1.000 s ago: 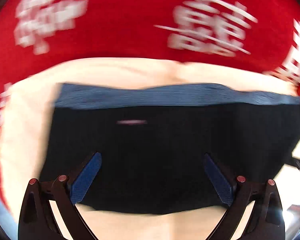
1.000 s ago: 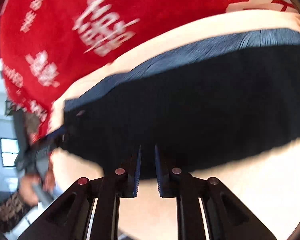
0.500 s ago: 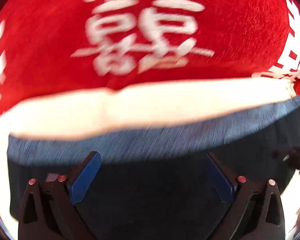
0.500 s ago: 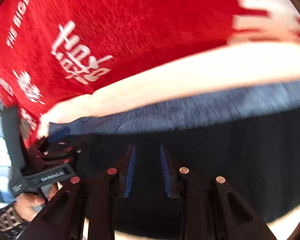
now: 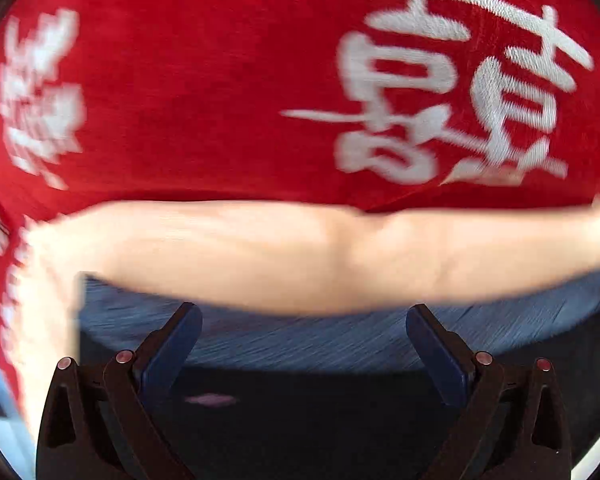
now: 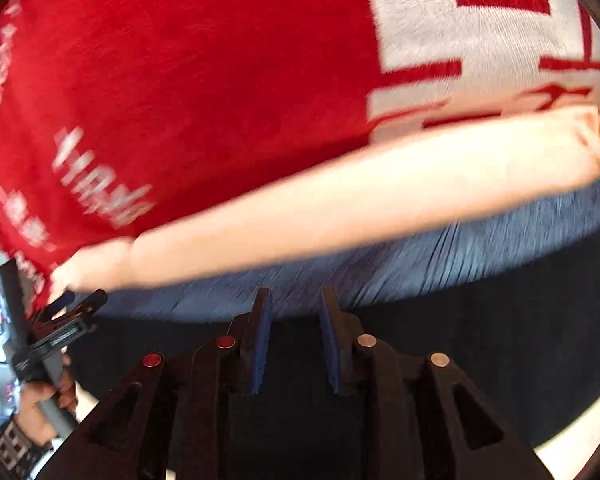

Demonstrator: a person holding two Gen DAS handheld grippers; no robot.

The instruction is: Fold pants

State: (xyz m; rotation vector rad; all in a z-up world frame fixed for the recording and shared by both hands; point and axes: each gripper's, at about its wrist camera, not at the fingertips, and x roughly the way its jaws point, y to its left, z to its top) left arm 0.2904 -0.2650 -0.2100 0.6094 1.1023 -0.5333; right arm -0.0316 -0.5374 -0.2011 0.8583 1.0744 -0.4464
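Observation:
The folded dark pants (image 5: 320, 420) lie flat on a cream cloth (image 5: 300, 252), their blue-grey ribbed waistband (image 5: 340, 344) along the far edge. My left gripper (image 5: 304, 316) hangs over that waistband near its left corner, jaws wide open and empty. In the right wrist view the pants (image 6: 500, 320) fill the lower half. My right gripper (image 6: 295, 300) points down at the waistband (image 6: 420, 256), its blue pads a narrow gap apart with nothing pinched between them. The left gripper (image 6: 82, 300) shows at the left corner of the pants, held by a hand (image 6: 40, 404).
A red blanket (image 5: 180, 100) with large white characters lies under the cream cloth and fills the far side of both views. The cream cloth (image 6: 340, 196) shows as a band beyond the waistband. A bright room shows past the blanket's left edge in the right wrist view.
Both grippers have travelled across the pants from the near edge to the waistband. The right gripper's jaws have parted a little. The left jaws stay wide.

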